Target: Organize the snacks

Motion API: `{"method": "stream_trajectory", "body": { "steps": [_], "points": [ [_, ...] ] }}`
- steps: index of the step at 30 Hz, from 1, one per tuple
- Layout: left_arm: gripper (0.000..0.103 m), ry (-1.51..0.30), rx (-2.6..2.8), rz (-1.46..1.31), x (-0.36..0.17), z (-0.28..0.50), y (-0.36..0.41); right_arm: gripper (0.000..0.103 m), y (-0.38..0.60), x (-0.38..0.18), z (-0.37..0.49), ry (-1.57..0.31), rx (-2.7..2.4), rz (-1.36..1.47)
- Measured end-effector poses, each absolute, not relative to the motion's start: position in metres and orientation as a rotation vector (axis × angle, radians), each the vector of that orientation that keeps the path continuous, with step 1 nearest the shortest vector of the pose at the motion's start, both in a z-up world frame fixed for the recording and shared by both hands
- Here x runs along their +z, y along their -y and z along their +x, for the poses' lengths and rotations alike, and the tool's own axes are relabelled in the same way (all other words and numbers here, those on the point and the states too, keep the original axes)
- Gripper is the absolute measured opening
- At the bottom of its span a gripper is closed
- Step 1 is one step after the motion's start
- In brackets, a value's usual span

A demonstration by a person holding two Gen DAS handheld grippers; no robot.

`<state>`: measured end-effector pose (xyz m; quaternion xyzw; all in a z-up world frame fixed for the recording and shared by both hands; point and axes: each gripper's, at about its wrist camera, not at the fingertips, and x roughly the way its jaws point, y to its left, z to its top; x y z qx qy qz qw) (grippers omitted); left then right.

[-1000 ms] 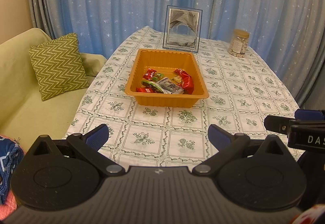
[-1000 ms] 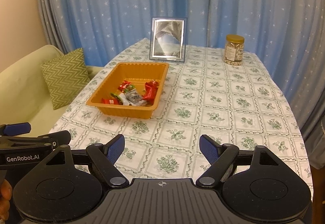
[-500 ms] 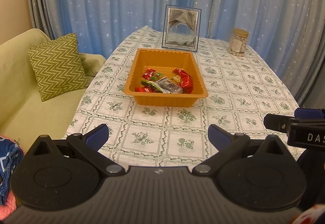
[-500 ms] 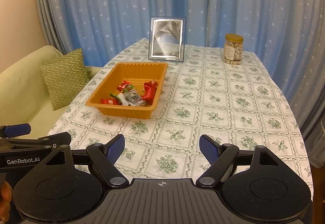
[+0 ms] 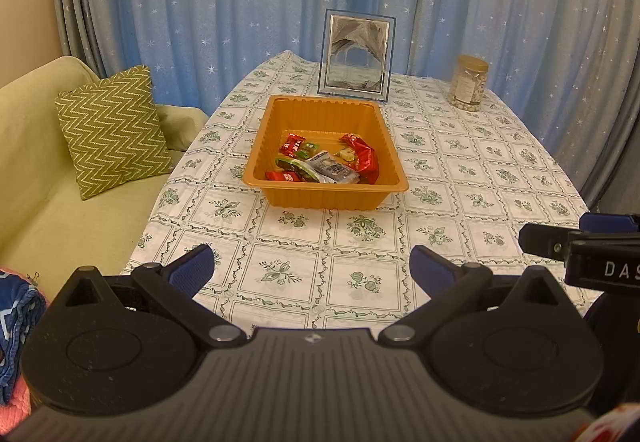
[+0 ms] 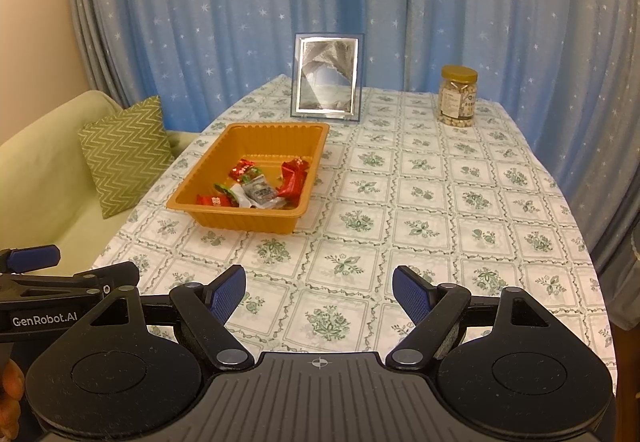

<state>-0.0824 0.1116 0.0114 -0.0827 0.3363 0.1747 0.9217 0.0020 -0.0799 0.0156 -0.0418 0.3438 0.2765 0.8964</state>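
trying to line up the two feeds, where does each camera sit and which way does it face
Left wrist view: sits on the left claw, faces down the table at the orange tray straight ahead; its own open fingers show, with the right claw's side at the right edge.
Right wrist view: sits on the right claw, faces the same way from further right, tray off to its left; its open fingers show, the left claw at the left edge.
Shared: tray of snacks, picture frame, jar, curtain.

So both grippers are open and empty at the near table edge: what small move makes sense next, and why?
Probably bring the left gripper forward toward the orange tray. All the wrapped snacks already lie in the tray, no loose ones show on the tablecloth, and the tray sits nearer that side than the right gripper.
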Motion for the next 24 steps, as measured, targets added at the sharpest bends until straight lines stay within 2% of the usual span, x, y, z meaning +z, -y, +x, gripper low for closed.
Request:
{"method": "stream_trajectory", "body": {
  "steps": [24],
  "points": [
    [0.103,-0.69,0.359,-0.17,0.0112,-0.0827,-0.1102,0.08,0.0786,0.0151,0.0021,-0.712,0.57,-0.084]
  ]
}}
